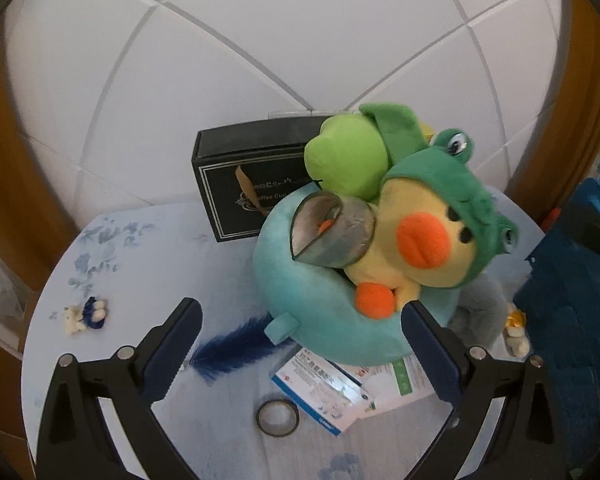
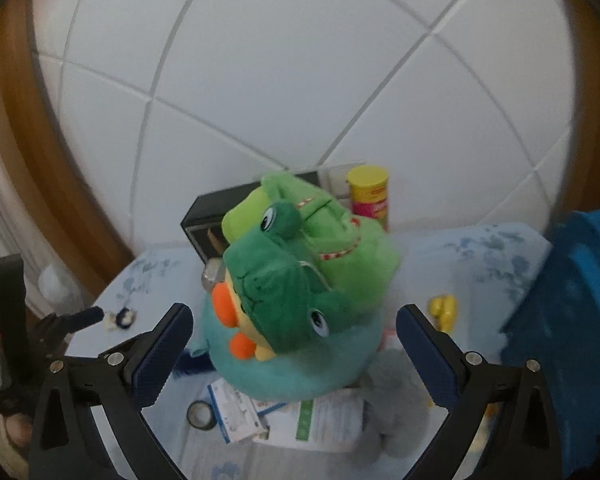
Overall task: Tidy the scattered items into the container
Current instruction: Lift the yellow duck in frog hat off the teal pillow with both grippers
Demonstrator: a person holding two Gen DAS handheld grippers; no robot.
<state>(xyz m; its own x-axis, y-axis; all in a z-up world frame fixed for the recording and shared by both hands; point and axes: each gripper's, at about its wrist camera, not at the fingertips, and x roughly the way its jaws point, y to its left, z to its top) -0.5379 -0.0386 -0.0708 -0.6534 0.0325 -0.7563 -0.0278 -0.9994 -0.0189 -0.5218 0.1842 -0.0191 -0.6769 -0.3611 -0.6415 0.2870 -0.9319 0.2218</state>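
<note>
A pile of plush toys fills the middle of the round blue-patterned table. A yellow duck in a green frog hood and a light green frog lie on a teal ring cushion, with a grey tape roll wedged beside them. My left gripper is open, its fingers on either side of the cushion's near edge, holding nothing. My right gripper is open too, straddling the duck and cushion. The blue container stands at the right.
A black box and a yellow can stand by the tiled wall. In front of the pile lie a blue feather, a black tape ring, medicine boxes and a grey plush. A small bear charm lies at the left.
</note>
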